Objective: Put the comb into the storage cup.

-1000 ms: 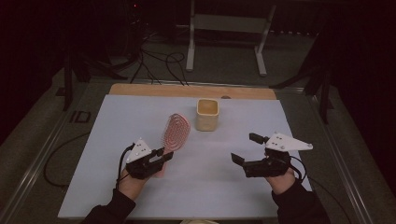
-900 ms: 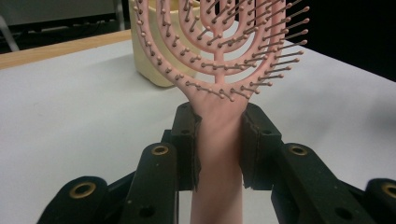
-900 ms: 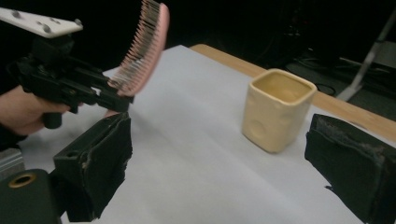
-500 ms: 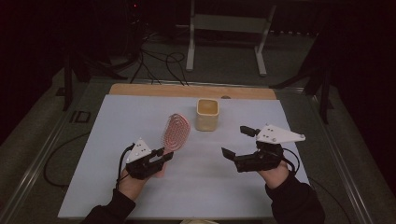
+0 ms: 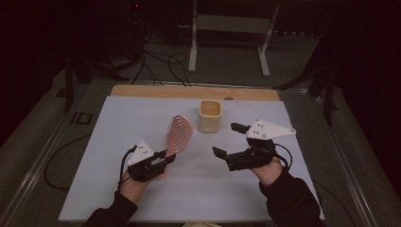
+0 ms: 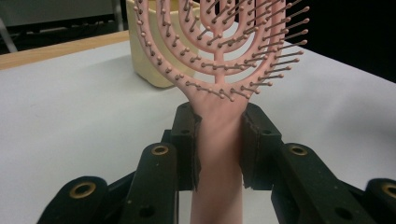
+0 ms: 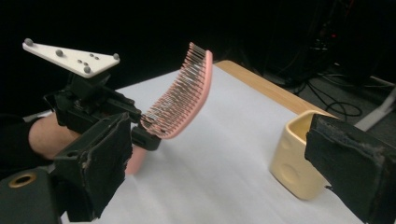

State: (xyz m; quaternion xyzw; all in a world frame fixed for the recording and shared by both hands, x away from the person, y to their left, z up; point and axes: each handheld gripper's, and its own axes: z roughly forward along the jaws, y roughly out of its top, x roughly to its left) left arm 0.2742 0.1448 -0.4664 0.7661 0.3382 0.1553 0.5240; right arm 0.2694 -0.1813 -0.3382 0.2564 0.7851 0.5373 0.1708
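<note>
here the left gripper (image 6: 218, 144) clamps the pink hairbrush (image 6: 219, 56) by its handle.

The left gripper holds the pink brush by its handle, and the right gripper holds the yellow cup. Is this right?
Not quite. The left gripper does hold the brush by its handle, but the right gripper is open and holds nothing; the cup stands apart on the table, as the high view shows.

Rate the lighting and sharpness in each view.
High view: dim, dark surroundings, the white table evenly lit, slightly soft. Left gripper view: bright, the pink hairbrush sharp. Right gripper view: near pads blurred, the yellow cup soft, black background.
</note>
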